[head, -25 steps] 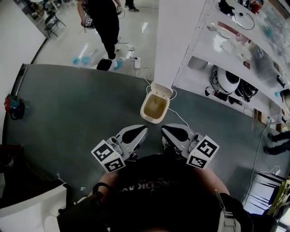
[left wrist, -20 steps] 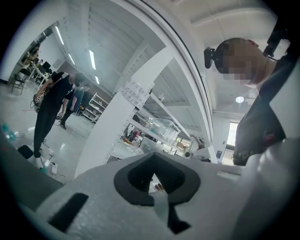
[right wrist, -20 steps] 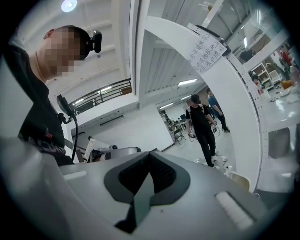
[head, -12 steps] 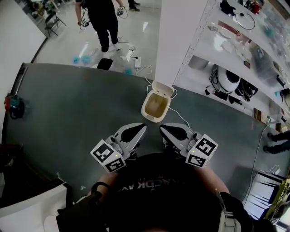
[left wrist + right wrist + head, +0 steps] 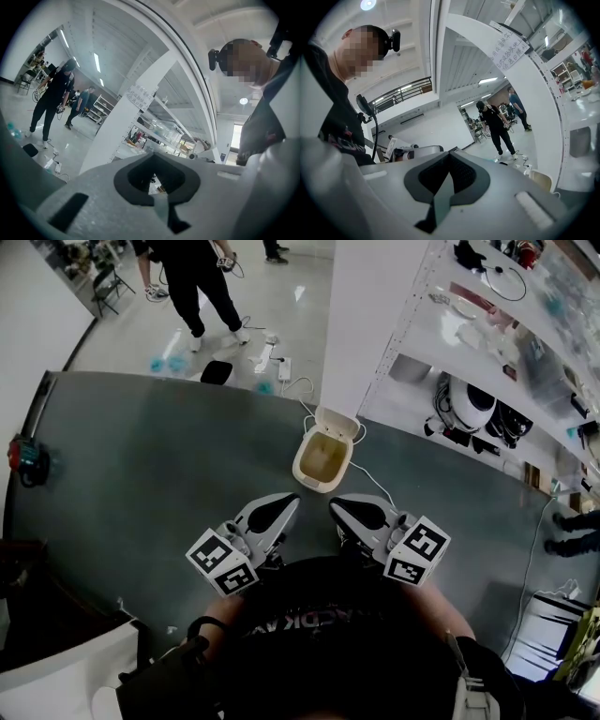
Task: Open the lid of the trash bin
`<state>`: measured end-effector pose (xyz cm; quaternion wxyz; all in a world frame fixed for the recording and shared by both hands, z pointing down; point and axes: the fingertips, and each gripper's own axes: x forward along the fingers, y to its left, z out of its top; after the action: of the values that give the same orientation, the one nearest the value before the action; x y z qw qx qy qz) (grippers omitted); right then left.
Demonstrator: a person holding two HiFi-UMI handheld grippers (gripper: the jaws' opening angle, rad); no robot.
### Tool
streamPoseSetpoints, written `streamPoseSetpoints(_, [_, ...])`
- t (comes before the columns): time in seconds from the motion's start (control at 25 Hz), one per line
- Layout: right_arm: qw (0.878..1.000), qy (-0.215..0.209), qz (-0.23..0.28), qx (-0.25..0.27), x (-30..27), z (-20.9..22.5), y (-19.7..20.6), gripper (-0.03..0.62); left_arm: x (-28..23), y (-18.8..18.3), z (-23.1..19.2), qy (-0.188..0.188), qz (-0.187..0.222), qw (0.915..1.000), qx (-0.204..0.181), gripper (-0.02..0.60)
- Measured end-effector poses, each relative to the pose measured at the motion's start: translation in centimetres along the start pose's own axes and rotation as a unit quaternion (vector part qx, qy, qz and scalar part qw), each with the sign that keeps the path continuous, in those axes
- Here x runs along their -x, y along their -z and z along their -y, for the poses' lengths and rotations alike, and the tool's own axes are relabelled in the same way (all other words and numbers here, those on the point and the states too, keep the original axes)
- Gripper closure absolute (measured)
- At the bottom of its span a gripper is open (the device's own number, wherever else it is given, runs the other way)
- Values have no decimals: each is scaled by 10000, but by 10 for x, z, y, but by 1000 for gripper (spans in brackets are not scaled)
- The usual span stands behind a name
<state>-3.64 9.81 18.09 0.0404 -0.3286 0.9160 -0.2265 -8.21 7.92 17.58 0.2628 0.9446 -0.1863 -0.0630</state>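
In the head view a small cream trash bin (image 5: 306, 476) stands on the grey floor mat (image 5: 141, 484), just ahead of both grippers. Its lid (image 5: 338, 423) is tipped up at the far side, and the tan inside shows. My left gripper (image 5: 292, 501) and right gripper (image 5: 335, 506) hover side by side close to my body, tips short of the bin and apart from it. Both are shut with nothing between the jaws. The left gripper (image 5: 153, 161) and the right gripper (image 5: 449, 159) both point level across the room, jaws together. A cream edge, probably the bin (image 5: 543, 180), shows low right.
A white pillar (image 5: 364, 315) rises behind the bin, with shelving (image 5: 487, 324) full of items to its right. A white cable and power strip (image 5: 283, 368) lie beyond the mat. A person in black (image 5: 192, 277) walks at the far left. A red-and-black tool (image 5: 23, 460) sits on the mat's left edge.
The person in black in the background has walked further left and away. Both grippers and the bin stay where they were.
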Motion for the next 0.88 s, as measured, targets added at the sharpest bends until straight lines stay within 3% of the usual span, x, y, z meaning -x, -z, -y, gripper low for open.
streamPoseSetpoints(0.88, [10000, 71, 31, -14, 13, -1, 4, 589, -5, 9, 14, 118, -40, 9999, -8, 581])
